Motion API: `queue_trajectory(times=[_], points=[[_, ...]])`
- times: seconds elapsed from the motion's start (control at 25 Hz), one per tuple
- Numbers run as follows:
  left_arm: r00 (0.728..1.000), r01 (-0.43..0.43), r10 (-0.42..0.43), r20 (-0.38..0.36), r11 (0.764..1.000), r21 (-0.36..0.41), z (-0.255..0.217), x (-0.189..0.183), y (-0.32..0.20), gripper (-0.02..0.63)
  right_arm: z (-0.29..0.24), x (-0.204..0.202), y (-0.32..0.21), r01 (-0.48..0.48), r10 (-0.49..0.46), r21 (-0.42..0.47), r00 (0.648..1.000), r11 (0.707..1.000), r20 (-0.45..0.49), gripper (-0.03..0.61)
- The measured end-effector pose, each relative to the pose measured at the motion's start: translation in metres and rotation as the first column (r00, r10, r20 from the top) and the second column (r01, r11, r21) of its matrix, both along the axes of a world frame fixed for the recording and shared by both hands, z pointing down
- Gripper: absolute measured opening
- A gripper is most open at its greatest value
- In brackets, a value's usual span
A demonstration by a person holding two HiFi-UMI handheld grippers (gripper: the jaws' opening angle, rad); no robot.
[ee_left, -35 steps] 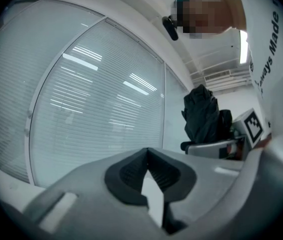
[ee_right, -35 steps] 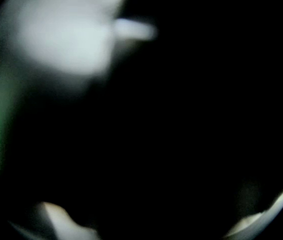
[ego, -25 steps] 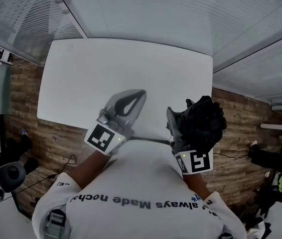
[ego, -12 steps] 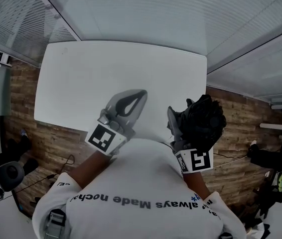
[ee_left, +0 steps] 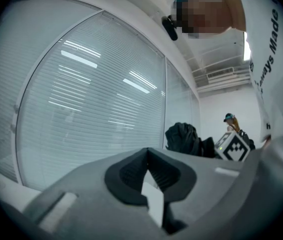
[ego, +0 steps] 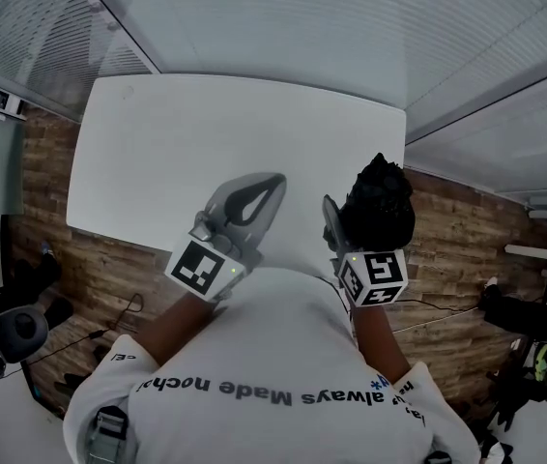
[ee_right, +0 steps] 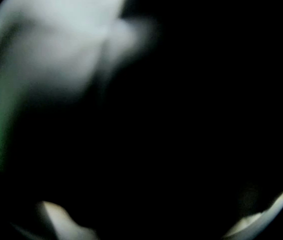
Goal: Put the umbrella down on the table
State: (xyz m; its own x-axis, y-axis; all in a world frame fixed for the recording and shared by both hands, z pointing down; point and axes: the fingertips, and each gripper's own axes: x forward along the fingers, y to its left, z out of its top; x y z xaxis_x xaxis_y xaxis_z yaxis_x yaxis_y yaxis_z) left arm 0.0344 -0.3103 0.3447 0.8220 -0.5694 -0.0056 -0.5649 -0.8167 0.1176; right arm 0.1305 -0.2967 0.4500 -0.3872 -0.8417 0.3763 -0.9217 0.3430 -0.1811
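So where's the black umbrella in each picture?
Head view: umbrella right of centre, a black bundle just above the marker cube.
Left gripper view: umbrella right of centre, left of the same cube.
Right gripper view: umbrella fills most of the picture, dark; no cube visible.
Shared landmark: the marker cube, in head and left gripper views.

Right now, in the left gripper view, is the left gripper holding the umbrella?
No, the left gripper has its jaws together on nothing, while the black umbrella shows beyond them.

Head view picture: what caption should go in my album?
The right gripper holds a black umbrella by the white table's corner; the left gripper is shut.
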Motion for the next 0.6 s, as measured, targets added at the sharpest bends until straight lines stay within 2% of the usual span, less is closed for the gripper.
queue_trajectory(times=[0.24,0.6], points=[[1.0,0.01,-0.01,0.0,1.0,0.0,-0.001,-0.004,-0.003,0.003,0.062,0.0,-0.013,0.009,-0.016,-0.143,0.999,0.99,-0.043,0.235],[1.0,0.008,-0.008,0.006,1.0,0.005,-0.002,-0.002,-0.003,0.003,0.146,0.008,-0.028,-0.002,-0.021,-0.33,0.997,0.944,-0.068,0.235]])
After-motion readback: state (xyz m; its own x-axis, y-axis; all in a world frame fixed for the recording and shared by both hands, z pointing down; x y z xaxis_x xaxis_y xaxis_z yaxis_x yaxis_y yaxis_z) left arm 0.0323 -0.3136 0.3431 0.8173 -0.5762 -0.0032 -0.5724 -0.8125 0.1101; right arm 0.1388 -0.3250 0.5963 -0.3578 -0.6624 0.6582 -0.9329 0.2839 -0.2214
